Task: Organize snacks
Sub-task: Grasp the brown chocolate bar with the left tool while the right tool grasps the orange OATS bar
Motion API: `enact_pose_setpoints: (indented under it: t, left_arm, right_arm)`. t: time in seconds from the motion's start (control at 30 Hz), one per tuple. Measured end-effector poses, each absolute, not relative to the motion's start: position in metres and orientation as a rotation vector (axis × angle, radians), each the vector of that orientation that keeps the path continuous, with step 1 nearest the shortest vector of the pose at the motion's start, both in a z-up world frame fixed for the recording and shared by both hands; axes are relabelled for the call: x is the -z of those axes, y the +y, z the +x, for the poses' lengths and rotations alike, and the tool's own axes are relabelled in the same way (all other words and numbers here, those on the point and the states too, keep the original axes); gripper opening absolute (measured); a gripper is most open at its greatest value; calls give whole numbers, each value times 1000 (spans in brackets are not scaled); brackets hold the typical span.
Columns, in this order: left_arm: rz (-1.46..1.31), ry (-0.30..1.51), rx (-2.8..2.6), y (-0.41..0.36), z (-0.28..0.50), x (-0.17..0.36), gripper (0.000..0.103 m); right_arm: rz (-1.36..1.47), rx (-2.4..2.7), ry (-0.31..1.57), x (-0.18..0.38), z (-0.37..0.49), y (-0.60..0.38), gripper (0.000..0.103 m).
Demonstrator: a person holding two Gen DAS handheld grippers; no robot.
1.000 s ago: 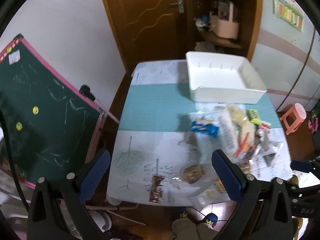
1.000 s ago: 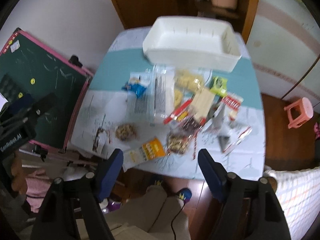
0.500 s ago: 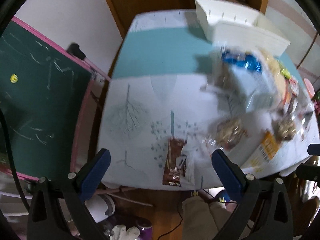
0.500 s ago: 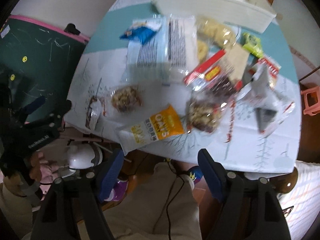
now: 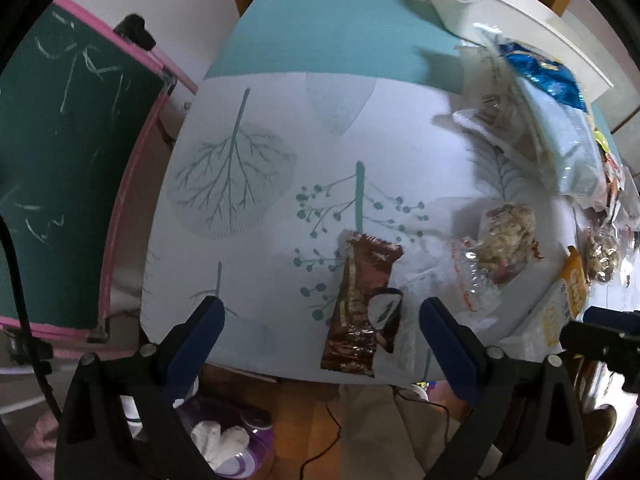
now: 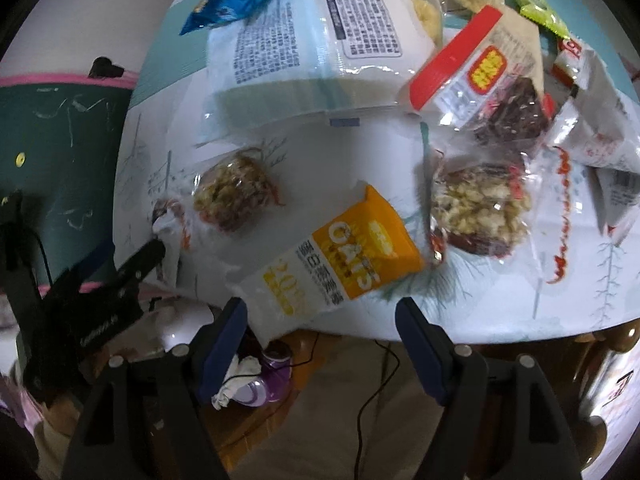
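Bar (image 5: 362,300) near table (image 5: 280,128) front edge, nut bag (image 5: 506,240) to its right, oats pack (image 6: 340,264) further right; tray (image 5: 480,4) at far end.

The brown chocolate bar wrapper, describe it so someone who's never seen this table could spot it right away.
Start at the table covered in a white cloth with teal tree prints, and go to its near edge. There a glossy brown foil bar wrapper lies lengthwise and alone, left of the clear bags of pale clusters. It is the only dark, opaque, slim packet there.
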State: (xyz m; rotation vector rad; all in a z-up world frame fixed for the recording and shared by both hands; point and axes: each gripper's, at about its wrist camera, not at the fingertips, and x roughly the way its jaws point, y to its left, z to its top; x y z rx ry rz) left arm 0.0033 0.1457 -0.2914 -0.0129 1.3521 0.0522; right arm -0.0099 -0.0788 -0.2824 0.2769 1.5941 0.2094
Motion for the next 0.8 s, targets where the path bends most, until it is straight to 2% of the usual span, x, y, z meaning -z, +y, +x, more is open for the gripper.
enact_pose_setpoints:
  t: [0.27, 0.33, 0.4, 0.5, 0.57, 0.63, 0.67, 0.8]
  left_arm:
    - [-63, 1381, -45, 163, 10, 304, 91]
    - [-72, 1389, -34, 165, 12, 307, 87]
    - [-82, 1403, -23, 164, 15, 309, 79]
    - [-74, 1414, -18, 162, 19, 311, 74]
    - [-40, 1410, -17, 154, 20, 311, 69]
    - [-23, 1390, 4, 146, 19, 307, 55]
    - [-15, 1381, 15, 143, 19, 305, 40]
    - [-17, 1383, 11, 141, 25, 304, 35]
  right_arm:
    - [318, -142, 1611, 300, 3, -65, 78]
    - [279, -131, 1604, 299, 5, -58, 77]
    - [223, -114, 1600, 299, 9, -50, 75]
    - [85, -80, 1570, 298, 13, -30, 61]
    - [-9, -70, 1539, 297, 13, -19, 47]
    - [-40, -63, 1522, 296, 12, -15, 40]
    - [-44, -66, 1517, 296, 13, -15, 39]
    - [-30, -91, 1510, 295, 13, -19, 37]
